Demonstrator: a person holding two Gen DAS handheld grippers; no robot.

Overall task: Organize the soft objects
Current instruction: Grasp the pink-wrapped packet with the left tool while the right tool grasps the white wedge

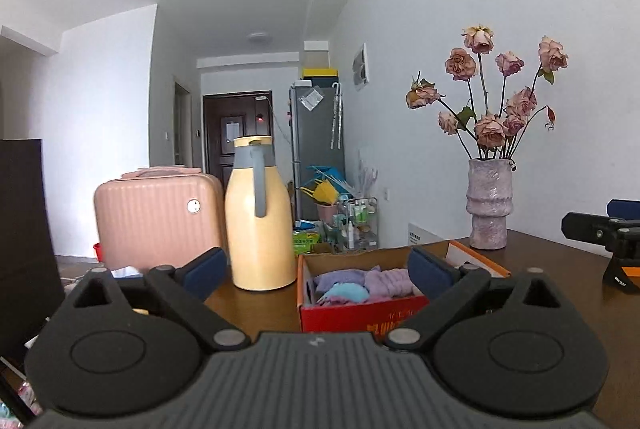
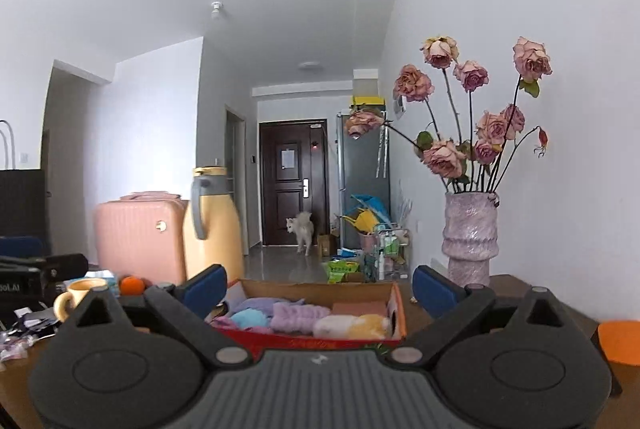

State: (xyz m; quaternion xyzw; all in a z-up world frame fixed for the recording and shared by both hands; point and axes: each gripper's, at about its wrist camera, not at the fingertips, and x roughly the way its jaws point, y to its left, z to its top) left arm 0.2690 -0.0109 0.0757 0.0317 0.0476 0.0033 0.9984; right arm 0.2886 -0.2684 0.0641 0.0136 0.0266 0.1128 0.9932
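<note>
Left wrist view: the left hand-held gripper [image 1: 314, 269] is seen spread wide with nothing held, and the right hand-held gripper [image 2: 320, 289] is spread just as wide and empty too. An open cardboard box [image 1: 362, 317] is parked on the tabletop [image 1: 256, 309], its long axis running away from the cameras toward the far wall. Soft items [image 2: 298, 317] in purple, blue and yellow-white are packed inside. Yellow characters are printed on the red front, too blurred to be read. "LAI" can be made out on a black device [image 2: 24, 283] at left.
</note>
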